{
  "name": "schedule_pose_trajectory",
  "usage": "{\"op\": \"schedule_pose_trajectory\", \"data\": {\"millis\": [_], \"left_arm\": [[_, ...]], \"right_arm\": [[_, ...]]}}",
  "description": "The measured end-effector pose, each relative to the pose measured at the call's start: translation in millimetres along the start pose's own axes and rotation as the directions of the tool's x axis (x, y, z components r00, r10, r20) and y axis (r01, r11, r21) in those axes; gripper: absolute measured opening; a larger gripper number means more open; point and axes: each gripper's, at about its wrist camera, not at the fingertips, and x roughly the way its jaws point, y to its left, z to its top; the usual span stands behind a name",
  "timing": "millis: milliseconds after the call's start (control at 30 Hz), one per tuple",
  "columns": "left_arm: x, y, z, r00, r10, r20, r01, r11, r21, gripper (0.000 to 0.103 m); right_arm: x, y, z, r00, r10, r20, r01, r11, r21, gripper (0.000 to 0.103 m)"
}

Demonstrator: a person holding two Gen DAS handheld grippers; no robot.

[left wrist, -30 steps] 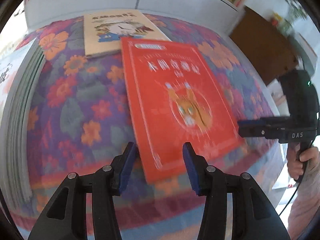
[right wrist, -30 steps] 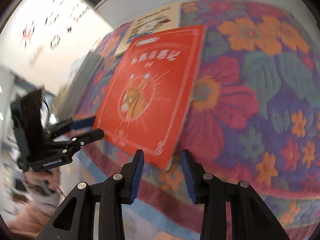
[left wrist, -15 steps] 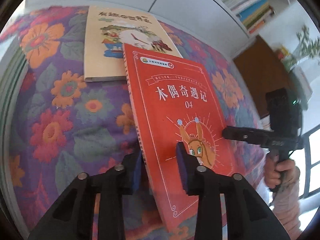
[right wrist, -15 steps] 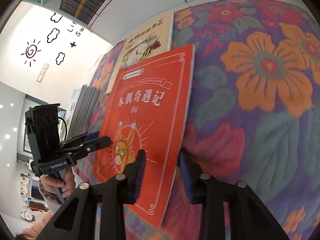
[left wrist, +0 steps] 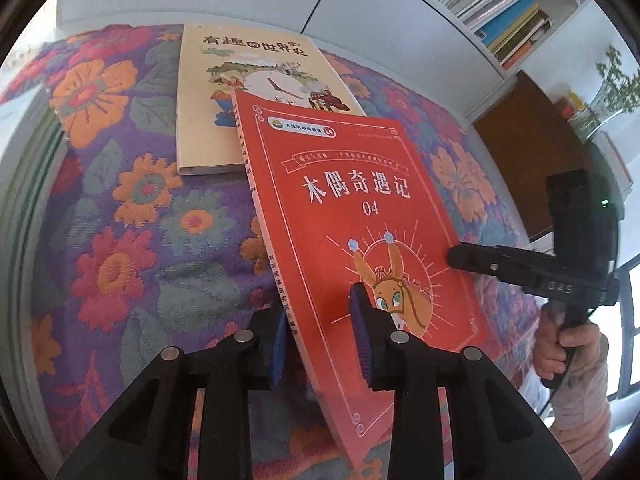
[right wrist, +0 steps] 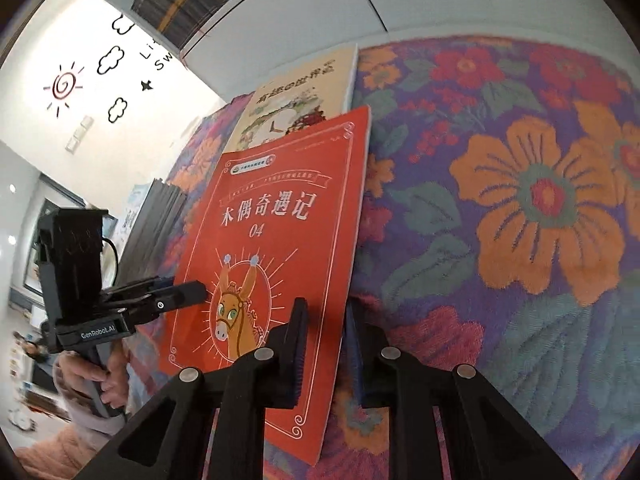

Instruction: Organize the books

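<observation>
Two grippers, one book between them. Left gripper (left wrist: 320, 336): fingers clenched on the spine-side edge of the red book (left wrist: 352, 216), one pad on the cover, the other beneath. Right gripper (right wrist: 326, 344): fingers closing on the opposite long edge of the same book, the edge between the pads, which appear to bear on it.

Red book: near end raised off the floral cloth (left wrist: 120, 240) covering the tabletop; far corner overlapping the beige book (left wrist: 240, 80), which lies flat further back.

Handling, as a judgement: with both long edges gripped, the thin cover could bow or slip; keep both grippers level with each other and lift clear of the beige book before carrying, so the lower book is not dragged.

Beyond, left side: a dark stack of books (right wrist: 156, 220) at the tabletop's edge, apart from the red book. Farthest: white cabinet front and bookshelf (left wrist: 492, 8) with shelved volumes. Nothing stands between the grippers and the book.
</observation>
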Motion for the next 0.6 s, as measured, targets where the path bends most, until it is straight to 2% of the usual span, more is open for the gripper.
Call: {"op": "schedule_pose_trajectory", "data": {"millis": [100, 233, 600], "left_arm": [[-4.5, -5.0, -1.2, 0.999, 0.051, -0.004, -0.050, 0.998, 0.026, 0.028], [-12.2, -9.3, -2.8, 0.995, 0.096, 0.007, -0.096, 0.994, 0.052, 0.029], [-51.6, -22.2, -10.3, 0.990, 0.125, 0.065, -0.132, 0.985, 0.110, 0.030]], "right_arm": [[-8.8, 5.2, -4.6, 0.999, 0.049, 0.005, -0.049, 0.999, 0.000, 0.017], [-14.1, 23.9, -13.1, 1.000, 0.022, 0.015, -0.021, 0.998, -0.057, 0.017], [-41.1, 66.9, -28.3, 0.997, 0.012, 0.081, 0.003, 0.982, -0.186, 0.017]]}}
